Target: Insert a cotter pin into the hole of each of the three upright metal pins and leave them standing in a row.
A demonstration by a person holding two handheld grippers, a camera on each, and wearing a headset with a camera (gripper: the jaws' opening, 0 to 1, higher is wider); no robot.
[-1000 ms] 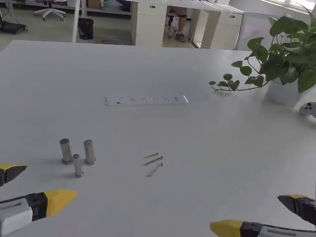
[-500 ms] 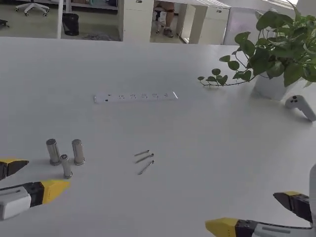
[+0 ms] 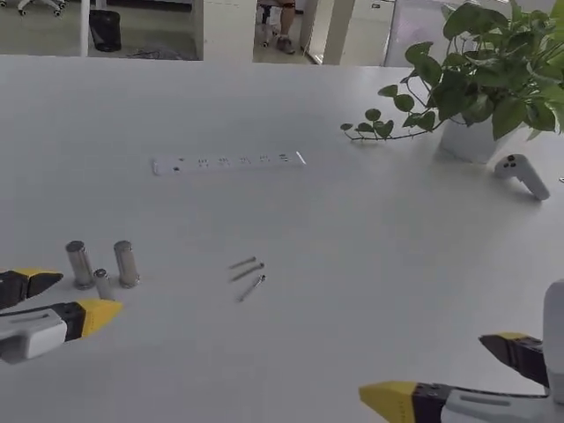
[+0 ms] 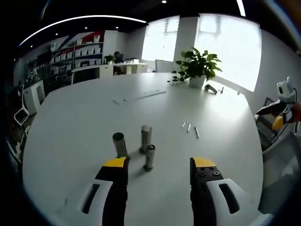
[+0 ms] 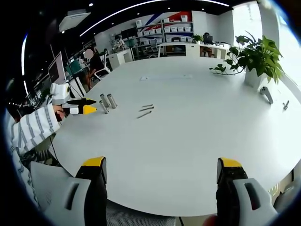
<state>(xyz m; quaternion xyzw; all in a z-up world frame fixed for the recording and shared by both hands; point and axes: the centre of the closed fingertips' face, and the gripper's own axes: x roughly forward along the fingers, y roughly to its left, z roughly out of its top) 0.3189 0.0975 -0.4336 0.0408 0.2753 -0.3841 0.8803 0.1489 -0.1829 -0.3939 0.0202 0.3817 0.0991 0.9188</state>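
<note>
Head view puts my left tool at the near left of the white worktop, jaws spread with nothing between them; just beyond its tips stand the three upright metal pins, clustered in a triangle, the shortest nearest the tool; to their right, apart from them, three cotter pins lie loose side by side; farther back lies a power strip; far right sit a potted plant and a white controller; my right tool, near right, is likewise spread.

white workbench | potted plant | bright windows | wall shelves | ceiling light strip
</note>
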